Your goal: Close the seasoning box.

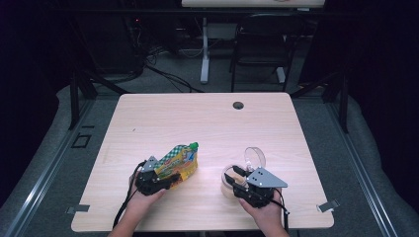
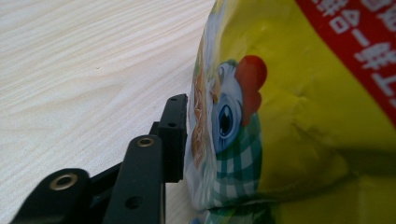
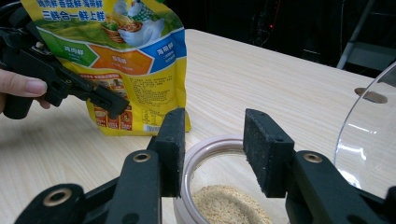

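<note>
Gripping: right gripper (image 1: 237,181) jaws clamp the jar (image 3: 219,186) rim, lid (image 1: 255,157) just beyond.
Loosening: left gripper (image 1: 170,178) jaws parted around the pouch (image 1: 179,162), one pad alongside it.

Yellow spouted pouch (image 1: 179,165) standing on table; open glass jar (image 3: 219,186) of tan granules nearby.

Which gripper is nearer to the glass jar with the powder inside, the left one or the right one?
Right. The right gripper has its jaws on either side of the jar rim. The left gripper is apart from it, at the yellow pouch.
</note>
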A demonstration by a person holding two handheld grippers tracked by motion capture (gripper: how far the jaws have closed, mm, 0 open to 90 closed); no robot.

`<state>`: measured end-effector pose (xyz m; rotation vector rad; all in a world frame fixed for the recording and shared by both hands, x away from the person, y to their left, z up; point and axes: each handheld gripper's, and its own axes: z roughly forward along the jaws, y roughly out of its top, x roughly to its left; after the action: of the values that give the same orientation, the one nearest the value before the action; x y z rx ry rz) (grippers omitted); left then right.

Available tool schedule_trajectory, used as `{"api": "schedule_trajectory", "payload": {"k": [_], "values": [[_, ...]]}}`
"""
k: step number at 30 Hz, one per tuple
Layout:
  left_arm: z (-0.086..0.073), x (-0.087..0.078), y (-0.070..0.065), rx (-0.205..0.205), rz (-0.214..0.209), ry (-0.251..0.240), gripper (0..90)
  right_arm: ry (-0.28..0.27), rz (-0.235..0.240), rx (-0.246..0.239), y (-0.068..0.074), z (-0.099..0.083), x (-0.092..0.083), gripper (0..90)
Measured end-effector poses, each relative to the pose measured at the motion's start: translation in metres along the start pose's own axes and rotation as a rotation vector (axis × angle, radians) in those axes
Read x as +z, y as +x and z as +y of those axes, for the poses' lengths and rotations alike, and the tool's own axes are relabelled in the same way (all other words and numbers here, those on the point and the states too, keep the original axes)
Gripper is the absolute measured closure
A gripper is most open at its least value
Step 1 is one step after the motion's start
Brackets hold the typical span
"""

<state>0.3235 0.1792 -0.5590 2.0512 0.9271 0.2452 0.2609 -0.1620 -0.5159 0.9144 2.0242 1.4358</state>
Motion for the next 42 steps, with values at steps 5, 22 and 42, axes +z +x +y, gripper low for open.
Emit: {"api": "schedule_trajectory", "payload": {"k": [5,22,42], "values": [[-0.001,-0.003,0.002,-0.020,0.000,-0.029,54.9,0.005,0.003,-0.004,0.001,0.000,0.000,59.3],[-0.002,-0.016,-0.005,-0.013,0.011,-0.058,43.7,0.011,0.001,-0.007,0.002,0.002,-0.004,57.6],[-0.006,-0.028,-0.012,0.004,0.025,-0.036,39.5,0.009,0.009,0.002,0.003,0.005,-0.006,56.2]]}}
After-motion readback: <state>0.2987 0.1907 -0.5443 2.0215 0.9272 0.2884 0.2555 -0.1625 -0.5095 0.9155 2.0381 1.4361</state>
